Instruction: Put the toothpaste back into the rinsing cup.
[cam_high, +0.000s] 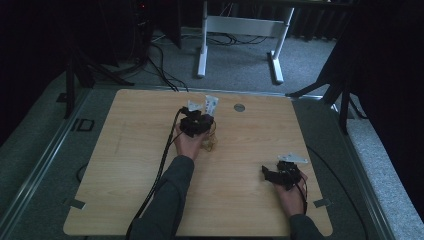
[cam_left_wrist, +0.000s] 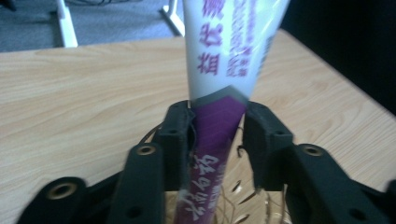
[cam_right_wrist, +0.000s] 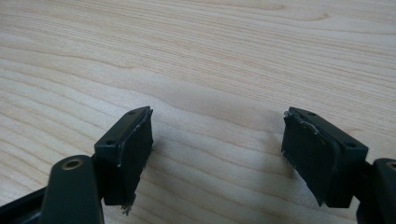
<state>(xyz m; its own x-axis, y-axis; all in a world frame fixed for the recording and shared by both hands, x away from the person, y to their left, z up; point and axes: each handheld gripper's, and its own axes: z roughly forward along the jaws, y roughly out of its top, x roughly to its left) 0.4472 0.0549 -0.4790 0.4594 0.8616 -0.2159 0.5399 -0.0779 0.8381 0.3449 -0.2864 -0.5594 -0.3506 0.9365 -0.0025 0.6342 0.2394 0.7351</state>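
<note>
Item: tube (cam_left_wrist: 227, 51), white above with purple print, purple below, standing upright near the far middle of the wooden table (cam_high: 125, 165), its lower end inside what looks like a clear glass or cup (cam_high: 210, 142); the container is too dim to identify firmly. Left gripper (cam_left_wrist: 217, 140): jaws parted around the purple part of the tube, a slim gap visible on the right side, the left pad close against it or barely touching; reading is released, not clamped. Right gripper (cam_right_wrist: 217, 154): jaws wide apart, nothing between them, resting low over bare wood at the near right of the table, well apart from the tube. Handling note: the step in hand appears to be setting the tube down in the container. To do it well, draw the left gripper straight back along its own line, pads clear of both sides, so the tube is not dragged or tipped.
</note>
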